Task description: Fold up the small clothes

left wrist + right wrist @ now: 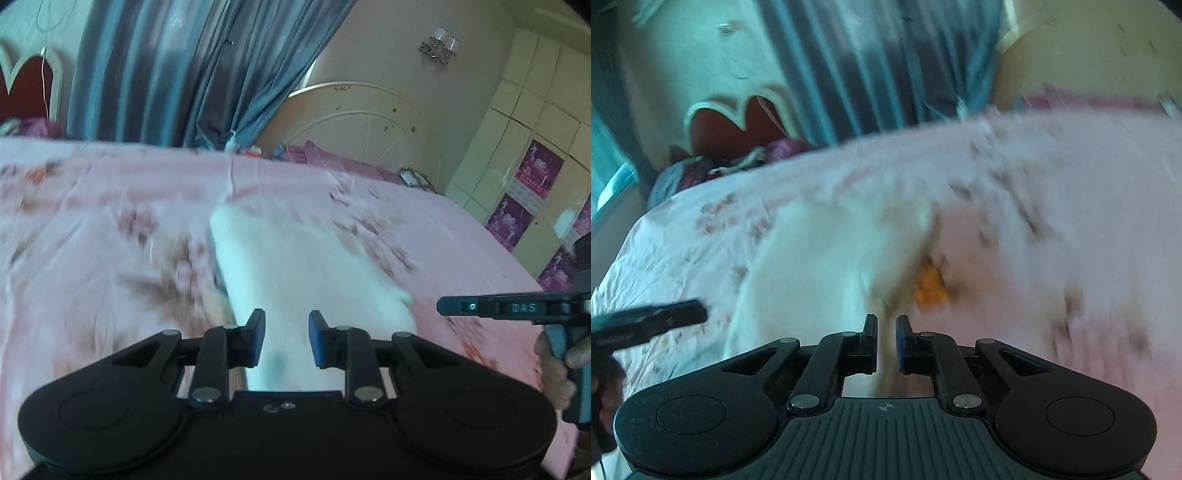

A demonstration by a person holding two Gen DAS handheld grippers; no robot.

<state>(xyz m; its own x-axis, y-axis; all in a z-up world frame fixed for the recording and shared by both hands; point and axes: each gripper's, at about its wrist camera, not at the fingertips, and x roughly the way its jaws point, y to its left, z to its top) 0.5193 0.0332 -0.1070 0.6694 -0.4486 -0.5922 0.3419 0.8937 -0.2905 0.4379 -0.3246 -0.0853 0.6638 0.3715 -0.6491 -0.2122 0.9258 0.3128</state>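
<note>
White cloth, the small garment [295, 266], lies on the pink floral bedsheet [92, 229] and fills the middle of both wrist views, running down under my fingers. In the left wrist view my left gripper [287, 338] has its blue pads well apart with the garment's near end between them, so nothing is pinched there. In the right wrist view my right gripper [886, 343] has its pads close together with a strip of white fabric in the narrow gap; it looks clamped on the garment's edge, though blur keeps me from being sure. An orange patch [931, 284] shows just right of the cloth, centre of that frame; I cannot tell whether it belongs to the garment.

I judge I am mid-fold, carrying an edge across. To do it well I should keep the right grip firm, bring the left pads together on the near end before lifting further, move both at matched height, and lay the edge flat without dragging the bedsheet.
</note>
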